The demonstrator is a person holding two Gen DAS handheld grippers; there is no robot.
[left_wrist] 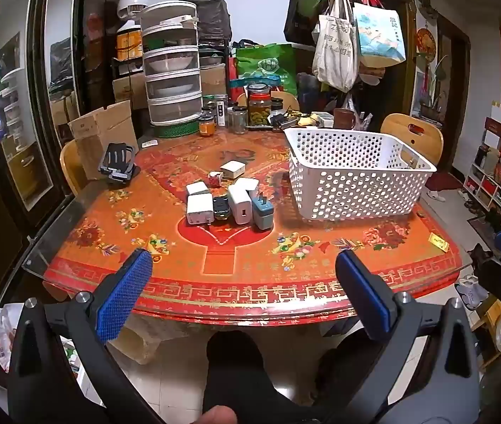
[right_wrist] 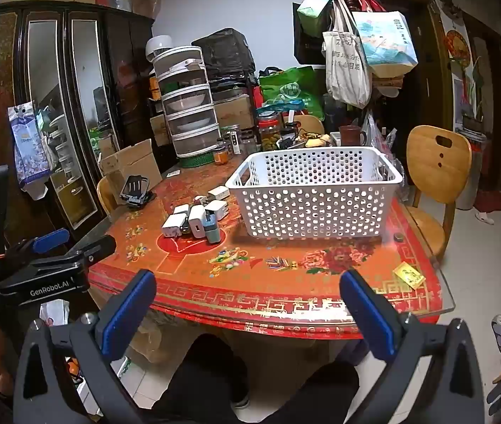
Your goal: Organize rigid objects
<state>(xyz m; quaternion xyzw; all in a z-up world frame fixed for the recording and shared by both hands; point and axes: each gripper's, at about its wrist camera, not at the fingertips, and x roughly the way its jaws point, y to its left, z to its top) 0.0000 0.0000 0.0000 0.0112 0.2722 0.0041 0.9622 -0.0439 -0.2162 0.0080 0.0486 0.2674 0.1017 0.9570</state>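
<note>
Several power adapters point(left_wrist: 227, 201) lie clustered mid-table: white ones, a black one point(left_wrist: 221, 207) and a blue-grey one point(left_wrist: 263, 212). The cluster also shows in the right wrist view point(right_wrist: 197, 221). A white perforated basket point(left_wrist: 356, 173) stands to their right, also in the right wrist view point(right_wrist: 315, 190). My left gripper point(left_wrist: 241, 258) is open and empty, held off the table's near edge. My right gripper point(right_wrist: 246, 277) is open and empty, also short of the near edge. The left gripper point(right_wrist: 48, 258) shows at the left of the right wrist view.
The table point(left_wrist: 250, 268) has a red floral cover. Jars point(left_wrist: 259, 106), a stacked food cover tower point(left_wrist: 172, 77) and a cardboard box point(left_wrist: 103, 134) crowd its back. A black phone stand point(left_wrist: 117, 164) sits left. A small yellow card point(left_wrist: 438, 241) lies near the right corner. Wooden chairs point(right_wrist: 437, 180) flank the table.
</note>
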